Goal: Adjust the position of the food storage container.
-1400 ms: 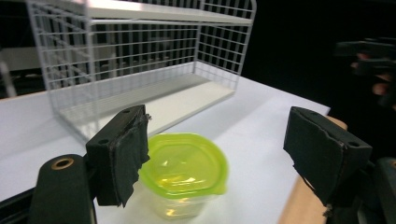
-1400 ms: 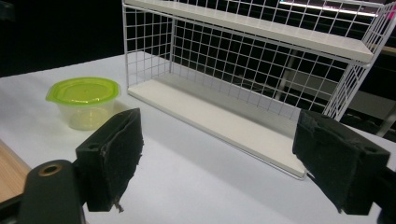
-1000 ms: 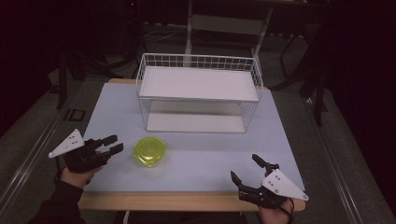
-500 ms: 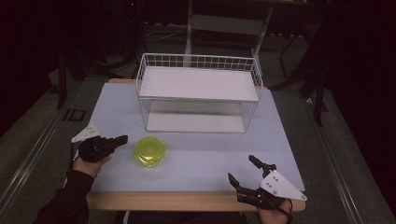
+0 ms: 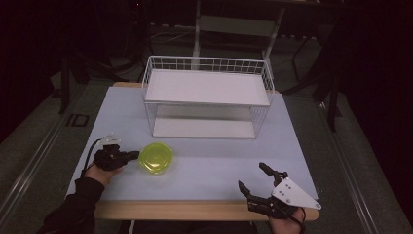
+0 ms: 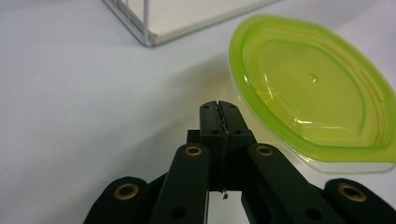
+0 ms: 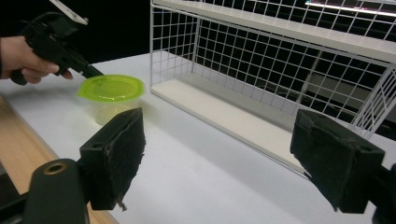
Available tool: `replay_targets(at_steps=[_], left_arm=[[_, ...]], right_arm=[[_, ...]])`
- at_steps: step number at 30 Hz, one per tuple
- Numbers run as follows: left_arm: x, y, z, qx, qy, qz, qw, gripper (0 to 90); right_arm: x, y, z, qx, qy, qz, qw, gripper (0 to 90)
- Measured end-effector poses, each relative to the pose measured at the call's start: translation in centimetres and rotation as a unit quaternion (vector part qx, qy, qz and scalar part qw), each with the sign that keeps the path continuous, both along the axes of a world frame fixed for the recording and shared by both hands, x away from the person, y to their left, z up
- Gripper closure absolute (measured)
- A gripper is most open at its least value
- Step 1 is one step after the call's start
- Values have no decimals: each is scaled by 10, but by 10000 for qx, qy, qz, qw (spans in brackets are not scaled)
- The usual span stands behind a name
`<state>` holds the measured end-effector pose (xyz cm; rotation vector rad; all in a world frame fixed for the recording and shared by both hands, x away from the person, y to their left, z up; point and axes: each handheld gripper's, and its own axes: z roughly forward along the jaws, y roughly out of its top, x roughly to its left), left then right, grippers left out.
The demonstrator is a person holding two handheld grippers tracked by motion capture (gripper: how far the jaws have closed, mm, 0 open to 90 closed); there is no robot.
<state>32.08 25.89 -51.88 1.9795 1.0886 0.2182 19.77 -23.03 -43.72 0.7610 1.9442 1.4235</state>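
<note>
My left gripper (image 5: pixel 130 155), jaws closed on nothing, sits just left of the green-lidded container (image 5: pixel 156 159); my right gripper (image 5: pixel 253 180) gapes, well apart.

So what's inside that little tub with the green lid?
Through the tub's clear wall nothing shows; it looks empty. The green lid is on, so the floor under it is partly hidden. The shut left gripper sits at the lid's rim.

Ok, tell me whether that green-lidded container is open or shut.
Shut. The green lid sits flat on the clear container, rim seated all round, in the right gripper view. The left hand-held gripper, jaws closed and empty, is beside it.
</note>
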Motion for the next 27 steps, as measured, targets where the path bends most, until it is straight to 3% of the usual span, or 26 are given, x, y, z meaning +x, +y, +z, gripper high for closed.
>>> replay_targets(at_steps=[11, 19, 27], left_arm=[[4, -12, -6, -69, 231, -242, 9994, 900], [4, -24, -5, -17, 254, -389, 9989, 900], [6, -60, -2, -68, 192, -691, 9974, 900]], right_arm=[[0, 0, 0, 20, 19, 14, 10000, 176], [0, 0, 0, 4, 13, 43, 10000, 176], [0, 0, 0, -10, 23, 44, 10000, 176]])
